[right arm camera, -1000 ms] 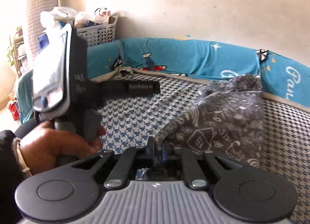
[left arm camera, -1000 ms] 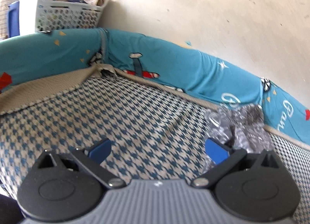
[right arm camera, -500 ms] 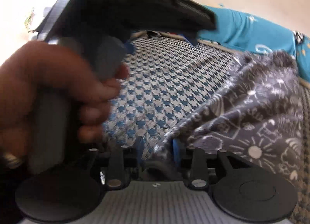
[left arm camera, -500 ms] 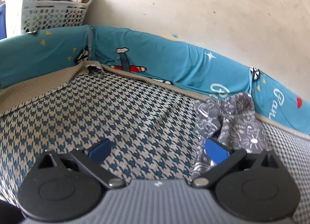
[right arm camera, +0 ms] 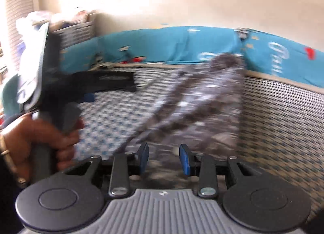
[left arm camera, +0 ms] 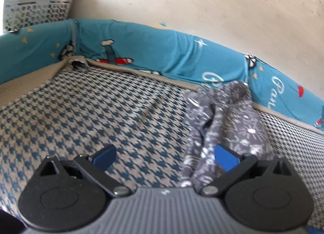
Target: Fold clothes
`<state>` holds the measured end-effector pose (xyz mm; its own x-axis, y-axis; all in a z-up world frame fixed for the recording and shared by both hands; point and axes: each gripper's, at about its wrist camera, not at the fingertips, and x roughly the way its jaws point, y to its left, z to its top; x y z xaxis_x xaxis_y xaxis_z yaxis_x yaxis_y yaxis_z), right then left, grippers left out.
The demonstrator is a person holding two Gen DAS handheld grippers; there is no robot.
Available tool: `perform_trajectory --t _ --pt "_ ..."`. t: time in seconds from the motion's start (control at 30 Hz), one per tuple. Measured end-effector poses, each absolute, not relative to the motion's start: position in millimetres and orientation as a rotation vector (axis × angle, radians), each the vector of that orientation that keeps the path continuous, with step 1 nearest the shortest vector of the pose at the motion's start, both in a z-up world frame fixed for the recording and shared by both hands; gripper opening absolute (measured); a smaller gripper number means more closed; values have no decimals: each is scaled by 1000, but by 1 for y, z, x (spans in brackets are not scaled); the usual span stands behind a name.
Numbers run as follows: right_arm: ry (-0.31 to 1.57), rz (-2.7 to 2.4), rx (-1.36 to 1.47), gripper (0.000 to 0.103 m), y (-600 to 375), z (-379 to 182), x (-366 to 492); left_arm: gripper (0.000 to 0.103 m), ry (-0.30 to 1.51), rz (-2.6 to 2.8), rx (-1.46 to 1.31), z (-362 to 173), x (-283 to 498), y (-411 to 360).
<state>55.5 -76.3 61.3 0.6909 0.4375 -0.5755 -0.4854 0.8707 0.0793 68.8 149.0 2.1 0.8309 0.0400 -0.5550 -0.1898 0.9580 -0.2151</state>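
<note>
Since a second ago the right gripper (right arm camera: 164, 158) has let go: its jaws, then pinched shut on the grey patterned garment (right arm camera: 204, 100), have just been opening and now stand partly apart, with cloth lying between the blue pads (right arm camera: 185, 159) but not pressed by them. The right wrist view is heavily smeared, so the garment reads only as streaks running from the jaws up toward the blue bumper cushion (right arm camera: 174, 45), and its folds and edges cannot be made out there. In the left wrist view the garment (left arm camera: 228, 120) lies in a rumpled heap on the houndstooth bed cover (left arm camera: 105, 112), near the cushion (left arm camera: 162, 51) at the back; its near end drops out of sight behind the gripper body. The left gripper (left arm camera: 165, 154) is wide open and grips nothing, though its right pad overlaps the cloth and contact cannot be judged. The left hand (right arm camera: 40, 138) on its handle is cut off at the frame edge. A white basket (left arm camera: 38, 11) stands blurred in the corner, its contents unreadable.
</note>
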Motion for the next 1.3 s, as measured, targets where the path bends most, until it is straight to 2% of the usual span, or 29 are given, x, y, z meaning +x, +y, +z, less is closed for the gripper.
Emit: perform_trajectory --t 0.3,0.47,0.67,0.7,0.77,0.87,0.93,1.17,1.3 --pt "777 353 187 34 -140 51 77 103 642 28 -231 -10 68 127" --pt "860 382 296 43 -157 41 79 103 669 5 -235 -17 66 120" --pt "979 406 473 44 -167 16 92 103 707 -10 -205 -24 64 111" --pt "987 412 498 44 -169 13 93 103 711 -8 -199 -25 63 110" --pt "986 434 508 30 -169 9 93 103 720 -3 -193 -26 64 109" --pt "964 437 441 21 -164 13 89 103 725 11 -196 -28 64 110" --pt "942 452 372 18 -159 21 83 103 723 24 -205 -28 64 112" --pt "898 491 128 16 -146 36 56 103 719 72 -231 -28 67 118" --pt "923 464 166 17 -149 31 59 103 723 85 -218 -28 70 117"
